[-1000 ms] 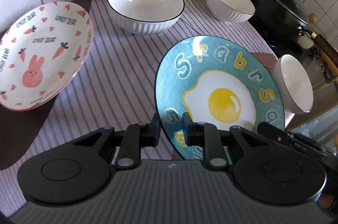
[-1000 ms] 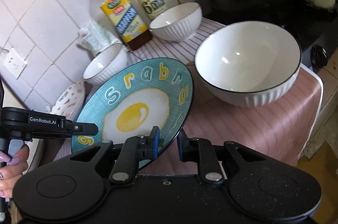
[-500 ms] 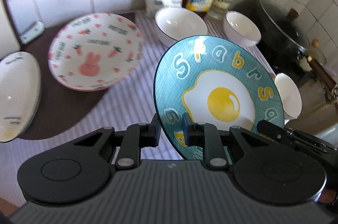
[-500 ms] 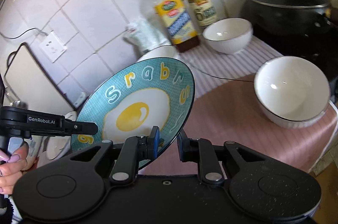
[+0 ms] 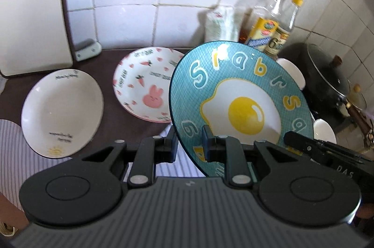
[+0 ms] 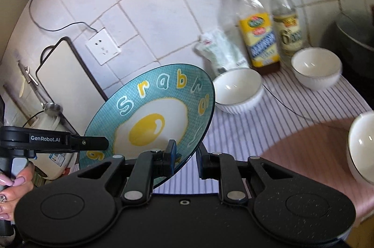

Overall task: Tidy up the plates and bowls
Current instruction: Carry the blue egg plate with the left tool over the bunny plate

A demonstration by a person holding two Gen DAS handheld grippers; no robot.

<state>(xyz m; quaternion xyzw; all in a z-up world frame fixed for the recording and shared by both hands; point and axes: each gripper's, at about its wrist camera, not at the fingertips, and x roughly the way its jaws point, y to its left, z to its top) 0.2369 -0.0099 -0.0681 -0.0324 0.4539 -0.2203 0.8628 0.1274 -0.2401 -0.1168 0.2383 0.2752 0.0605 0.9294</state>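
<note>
Left gripper (image 5: 188, 145) and right gripper (image 6: 185, 155) each clamp the rim of one teal fried-egg plate (image 5: 240, 105), held tilted above the counter. White ribbed bowls (image 6: 238, 90) on the striped cloth (image 6: 292, 117) hold nothing. Rabbit-print plate (image 5: 145, 82) lies beside a white plate (image 5: 62, 112).

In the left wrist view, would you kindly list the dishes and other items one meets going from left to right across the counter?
White plate → bunny plate → blue egg plate, held at its rim in the left gripper → black pot.
</note>
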